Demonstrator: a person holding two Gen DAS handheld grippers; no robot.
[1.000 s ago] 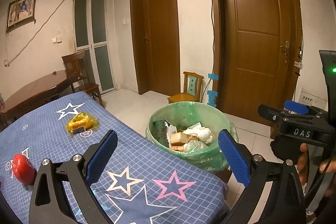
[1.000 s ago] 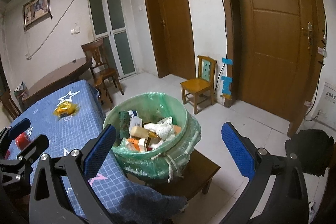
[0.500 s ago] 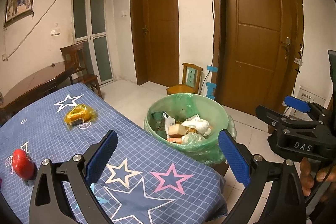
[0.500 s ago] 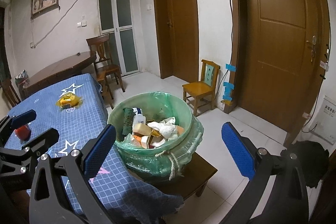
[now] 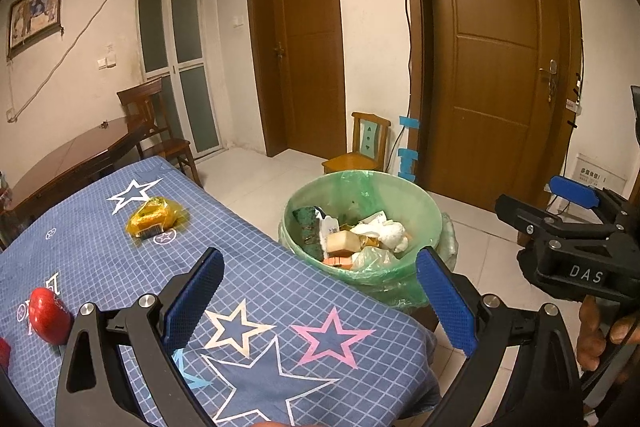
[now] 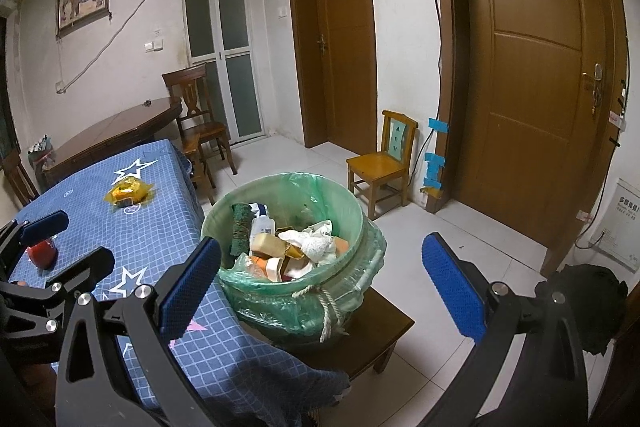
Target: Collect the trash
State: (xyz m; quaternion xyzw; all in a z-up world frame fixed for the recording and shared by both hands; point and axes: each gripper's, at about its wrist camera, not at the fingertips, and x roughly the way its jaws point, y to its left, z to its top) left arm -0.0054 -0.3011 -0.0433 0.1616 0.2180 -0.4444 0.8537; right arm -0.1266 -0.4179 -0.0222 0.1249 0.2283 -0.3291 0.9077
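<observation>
Both the left hand-held gripper (image 5: 320, 301) and the right hand-held gripper (image 6: 322, 289) hang wide open and empty. The yellow wrapper (image 5: 154, 218) and red piece (image 5: 50, 315) lie on the counter (image 5: 256, 291), apart from the bin (image 5: 362, 223). The crinkly wrapper (thin film, likely slippery) could slide from a shallow pinch, and the brimming bin may shed whatever lands on top.

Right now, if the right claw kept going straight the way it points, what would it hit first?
Probably the bin: its near rim and the trash piled inside sit between the open fingers, just ahead of the right claw. Nothing shows in between, though fisheye depth is uncertain.
</observation>
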